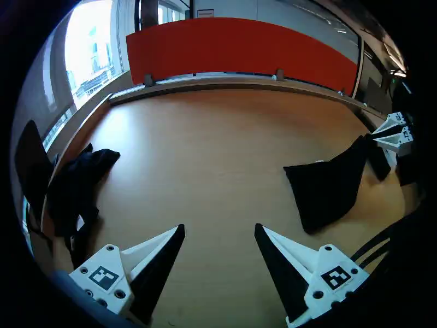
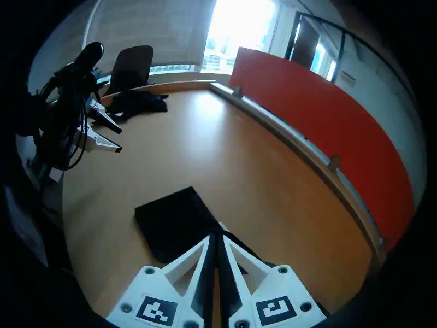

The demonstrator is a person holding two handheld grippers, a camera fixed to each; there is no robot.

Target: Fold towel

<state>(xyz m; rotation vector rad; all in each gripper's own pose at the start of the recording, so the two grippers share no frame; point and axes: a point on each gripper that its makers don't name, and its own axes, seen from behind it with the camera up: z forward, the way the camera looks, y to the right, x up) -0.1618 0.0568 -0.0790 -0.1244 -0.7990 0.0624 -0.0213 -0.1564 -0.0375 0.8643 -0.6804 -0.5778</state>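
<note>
right gripper [image 2: 217,236] fingers pinched together on a corner of the black towel [image 2: 172,221], corner raised, rest lying on the wooden table [image 2: 262,164]. left gripper [image 1: 219,226] jaws wide apart, holding nothing, towel off to its right. black cloth heap [image 1: 82,180] at table's window end, chair [image 2: 131,65] beyond. red divider [image 1: 240,49] along far edge, window [image 1: 90,54] bright. pinched corner hidden behind fingers

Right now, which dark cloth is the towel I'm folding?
Start at the wooden table edged by the red divider. The towel is the flat, black, straight-edged rectangle pinched by the right tongs, unlike the crumpled dark heap at the far corner by the chair.
</note>
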